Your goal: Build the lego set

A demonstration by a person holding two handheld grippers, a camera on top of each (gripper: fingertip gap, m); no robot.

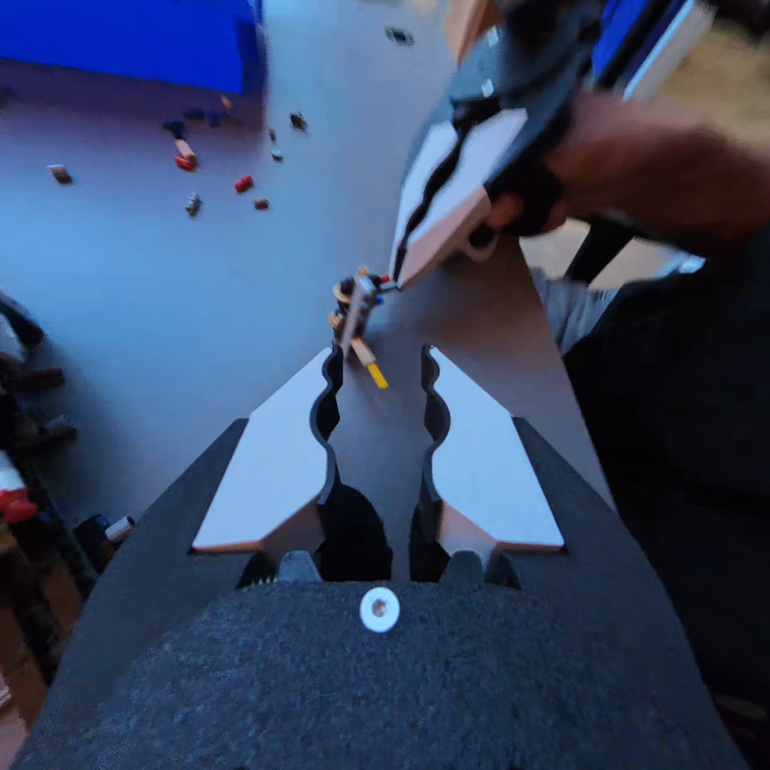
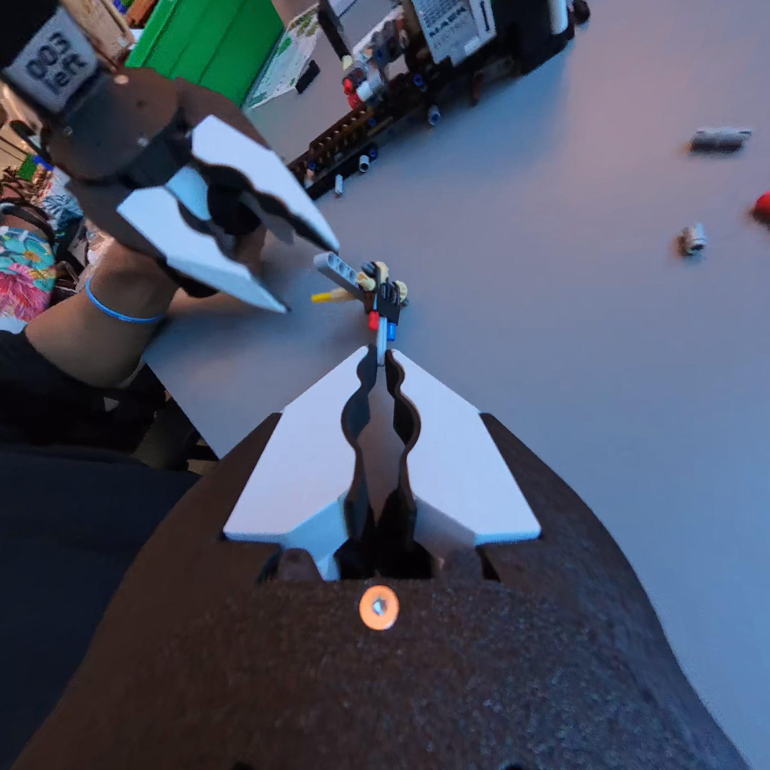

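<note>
Your right gripper (image 2: 380, 354) has its fingers pressed almost together, pinching the thin pale-grey rod that sticks out of the small lego sub-assembly (image 2: 377, 293), a grey holed beam with black, tan, red and blue pins and a yellow axle; it sits near the table's edge on the grey matte tabletop (image 2: 583, 375), between your two tools. Your left gripper (image 1: 381, 354) hangs with fingers spread, holding nothing, one tip just beside the beam's end; push in crooked and you could lever the assembly off that one slim rod, or twist a pin loose. In the right wrist view, the beam's long axis runs up-left toward your left gripper; the gripped rod points back at your right one; the yellow axle points left.
</note>
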